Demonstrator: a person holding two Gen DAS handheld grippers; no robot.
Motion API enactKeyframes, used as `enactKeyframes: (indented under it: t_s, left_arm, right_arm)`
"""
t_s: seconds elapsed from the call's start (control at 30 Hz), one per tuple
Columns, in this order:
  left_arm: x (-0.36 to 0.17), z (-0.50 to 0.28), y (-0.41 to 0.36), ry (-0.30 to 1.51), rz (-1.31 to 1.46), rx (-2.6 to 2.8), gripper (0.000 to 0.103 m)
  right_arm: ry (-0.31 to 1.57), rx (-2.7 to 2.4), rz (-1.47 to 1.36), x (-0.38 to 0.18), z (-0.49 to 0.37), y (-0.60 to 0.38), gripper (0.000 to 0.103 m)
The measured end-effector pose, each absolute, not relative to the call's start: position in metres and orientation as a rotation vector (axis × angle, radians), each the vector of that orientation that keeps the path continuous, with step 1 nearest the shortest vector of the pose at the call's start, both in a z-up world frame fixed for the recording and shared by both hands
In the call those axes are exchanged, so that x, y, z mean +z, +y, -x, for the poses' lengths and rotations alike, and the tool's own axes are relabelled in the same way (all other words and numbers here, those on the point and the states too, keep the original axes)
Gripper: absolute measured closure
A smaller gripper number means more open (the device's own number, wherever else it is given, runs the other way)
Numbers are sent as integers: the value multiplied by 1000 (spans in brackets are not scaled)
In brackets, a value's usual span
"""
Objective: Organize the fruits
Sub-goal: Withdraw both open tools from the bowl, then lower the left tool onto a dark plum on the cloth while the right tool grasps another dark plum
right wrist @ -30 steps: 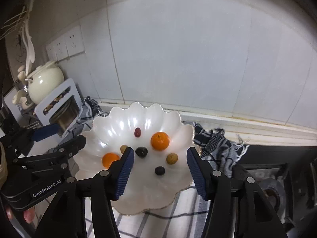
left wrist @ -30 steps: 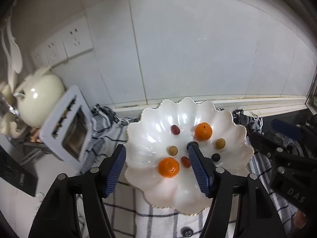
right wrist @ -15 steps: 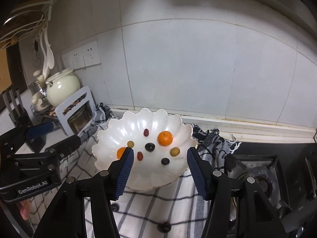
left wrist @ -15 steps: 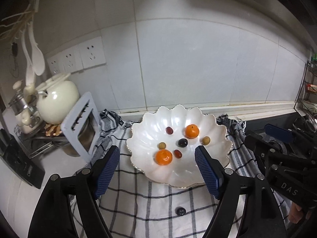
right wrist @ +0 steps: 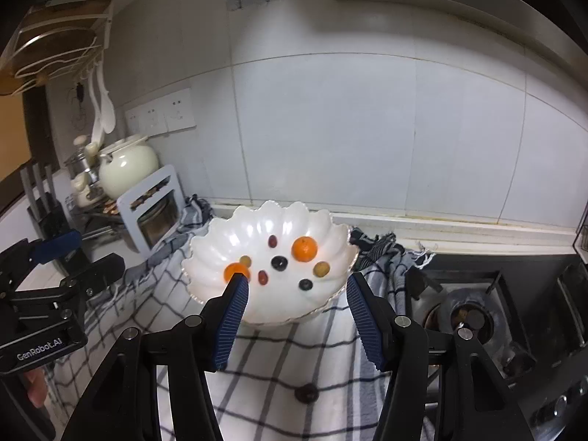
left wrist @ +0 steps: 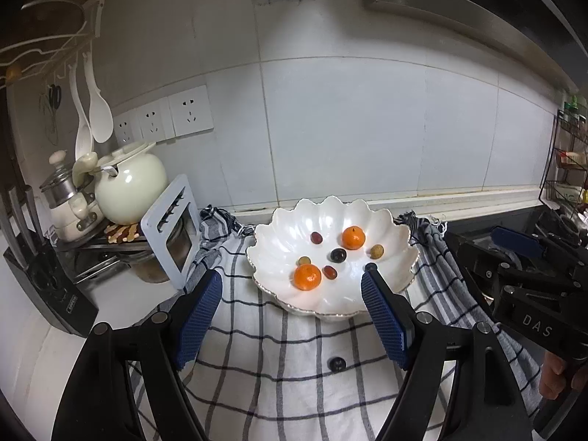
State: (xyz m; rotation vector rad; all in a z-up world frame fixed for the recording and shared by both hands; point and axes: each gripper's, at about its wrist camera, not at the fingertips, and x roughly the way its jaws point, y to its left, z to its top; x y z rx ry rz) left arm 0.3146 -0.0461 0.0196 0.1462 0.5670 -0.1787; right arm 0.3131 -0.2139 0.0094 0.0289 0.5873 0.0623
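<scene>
A white scalloped bowl [left wrist: 389, 242] [right wrist: 323, 228] sits on a checked cloth and holds two small oranges [left wrist: 307, 276] [right wrist: 304, 248] and several grapes [left wrist: 337, 255] [right wrist: 279, 262]. One dark grape [left wrist: 336, 364] [right wrist: 306, 392] lies on the cloth in front of the bowl. My left gripper [left wrist: 292, 296] is open and empty, held back from the bowl's near side. My right gripper [right wrist: 296, 294] is open and empty, also just short of the bowl. Each gripper shows at the other view's edge.
A cream pot [left wrist: 128, 183], a white rack [left wrist: 172, 231] and a dark knife block [left wrist: 44, 283] stand at the left. A gas hob [right wrist: 477, 316] lies at the right. The tiled wall with sockets [left wrist: 172, 117] is behind. The checked cloth [left wrist: 279, 386] covers the counter.
Both grippers have pulled back and up from the bowl, so more of the cloth and the loose dark grape now show. Both stay open.
</scene>
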Motion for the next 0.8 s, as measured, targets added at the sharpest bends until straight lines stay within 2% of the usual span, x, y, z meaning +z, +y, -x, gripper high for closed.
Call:
enactKeyframes:
  t_s: [0.8]
  left_arm:
    - [-25, -275, -45, 601, -147, -250, 25]
  right_arm:
    - [578, 63, 26, -29, -262, -203, 46]
